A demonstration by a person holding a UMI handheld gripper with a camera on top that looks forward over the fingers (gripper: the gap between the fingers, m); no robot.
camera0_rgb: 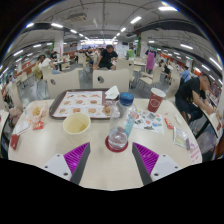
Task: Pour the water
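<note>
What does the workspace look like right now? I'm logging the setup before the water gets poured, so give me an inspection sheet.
Surface: pale round table, mostly bare near the fingers.
Job's things: clear water bottle with blue cap, standing just ahead of the fingers; cream bowl; red cup.
Clutter: tray of food, papers.
Grippers: gripper open, holding nothing.
Cables: nothing seen.
Surroundings: busy canteen, seated people.
</note>
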